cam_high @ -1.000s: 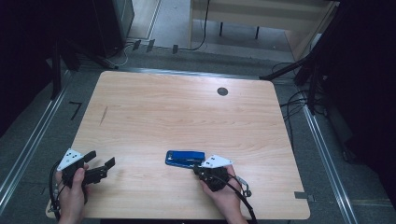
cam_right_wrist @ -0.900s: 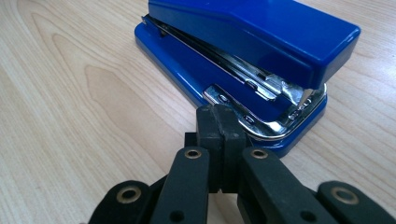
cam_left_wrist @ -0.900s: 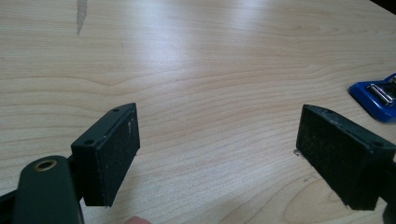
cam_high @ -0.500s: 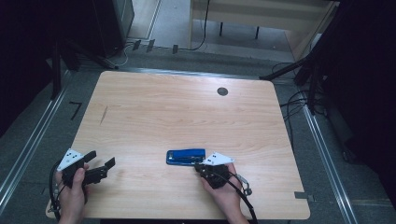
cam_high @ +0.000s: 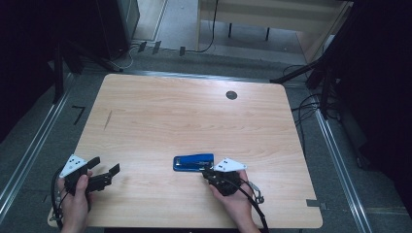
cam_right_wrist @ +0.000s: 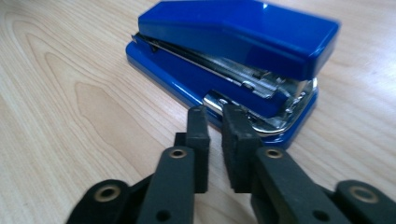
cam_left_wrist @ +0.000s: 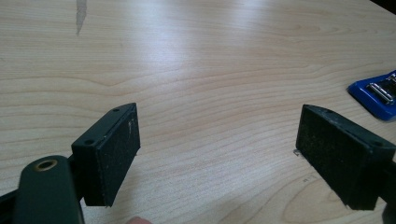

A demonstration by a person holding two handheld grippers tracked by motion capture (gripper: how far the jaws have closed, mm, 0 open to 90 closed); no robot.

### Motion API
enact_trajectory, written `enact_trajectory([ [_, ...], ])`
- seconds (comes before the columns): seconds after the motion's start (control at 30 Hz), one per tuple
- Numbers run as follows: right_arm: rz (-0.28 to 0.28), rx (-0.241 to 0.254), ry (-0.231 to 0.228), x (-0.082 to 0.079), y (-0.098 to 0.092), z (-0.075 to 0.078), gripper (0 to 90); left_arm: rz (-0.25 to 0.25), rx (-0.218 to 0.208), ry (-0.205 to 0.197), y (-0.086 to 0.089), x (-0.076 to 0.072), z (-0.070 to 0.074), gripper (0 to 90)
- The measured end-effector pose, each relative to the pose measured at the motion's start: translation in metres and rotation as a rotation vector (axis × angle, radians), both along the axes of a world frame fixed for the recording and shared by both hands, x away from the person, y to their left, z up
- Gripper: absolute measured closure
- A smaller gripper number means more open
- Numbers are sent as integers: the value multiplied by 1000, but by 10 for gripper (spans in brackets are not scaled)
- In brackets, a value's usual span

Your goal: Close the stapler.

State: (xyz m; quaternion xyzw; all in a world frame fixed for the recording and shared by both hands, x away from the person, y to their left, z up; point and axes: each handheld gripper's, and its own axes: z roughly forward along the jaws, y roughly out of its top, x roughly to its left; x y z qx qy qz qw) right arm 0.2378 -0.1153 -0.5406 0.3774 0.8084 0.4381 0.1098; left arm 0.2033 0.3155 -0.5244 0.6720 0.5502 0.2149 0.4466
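The glossy blue plastic stapler [cam_high: 194,162] with a metal staple channel lay flat on the light wooden surface [cam_high: 194,116], close to its near edge and a little right of the middle of that edge. In the right gripper view the stapler [cam_right_wrist: 243,42] rested on its base, its top arm lowered over the silver magazine, with its hinged rear end turned toward the camera.

The right hand-held gripper [cam_high: 210,171] sat just beside the stapler's right end, held by the person's right hand [cam_high: 233,196] near the near edge. Its two black jaws had just been opening from fully closed; in the right gripper view the right hand-held gripper [cam_right_wrist: 214,122] showed only a narrow slit between the pads, with nothing in it, and the tips stood right at the stapler's rear end, whether touching it I could not tell.

The left hand-held gripper [cam_high: 104,170] was well apart from the stapler, by the near left corner of the surface, in the person's left hand [cam_high: 75,199]. In the left gripper view the left hand-held gripper [cam_left_wrist: 217,154] had its jaws spread wide over bare wood, gripping nothing, and the stapler's blue corner [cam_left_wrist: 378,95] showed far off.

A small dark round grommet [cam_high: 231,95] sat near the far right corner.
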Motion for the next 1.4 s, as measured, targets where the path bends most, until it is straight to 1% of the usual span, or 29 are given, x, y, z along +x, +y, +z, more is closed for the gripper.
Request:
enact_trajectory([
  [0.07,-14,-4,-30,-3,-3,4,742,0,-1,0,0,0,0,141],
  [0.13,-31,11,-36,-4,-8,8,692,-1,0,0,0,0,0,142],
  [0.2,-43,13,-52,-5,-13,12,645,0,2,-1,0,0,0,141],
  [0.27,-53,20,-57,-6,-18,14,597,-2,4,1,0,0,0,142],
  [0.3,-59,23,-60,-6,-21,15,559,-4,4,0,0,-1,0,142],
  [0.43,-75,11,-65,-7,-30,18,423,-5,5,-3,-1,-1,0,142],
  [0.53,-92,39,-44,-7,-40,20,354,-6,7,-2,-1,-1,0,142],
  [0.6,-100,48,-47,-7,-48,21,320,-8,7,-2,-1,-1,0,142],
  [0.7,-118,56,-62,-7,-59,24,283,-10,7,-2,-1,-1,0,142],
  [0.73,-123,67,-65,-8,-62,26,281,-12,6,-4,-1,-1,0,142],
  [0.8,-129,93,-68,-8,-69,29,243,-15,9,-4,-1,-1,0,146],
  [0.9,-130,109,-79,-10,-79,32,226,-16,6,-3,-1,-1,0,145],
  [0.97,-143,109,-81,-11,-86,33,209,-16,5,-3,-1,-1,0,145],
  [1.03,-172,108,-77,-12,-95,32,188,-17,5,-3,-1,-1,0,146],
  [1.2,-233,96,-83,-13,-115,31,188,-22,2,-1,-1,-1,0,146],
  [1.27,-247,90,-87,-14,-122,31,188,-23,1,0,-1,-1,0,146],
  [1.4,-284,87,-82,-15,-139,28,190,-23,7,4,-2,-1,0,145],
])
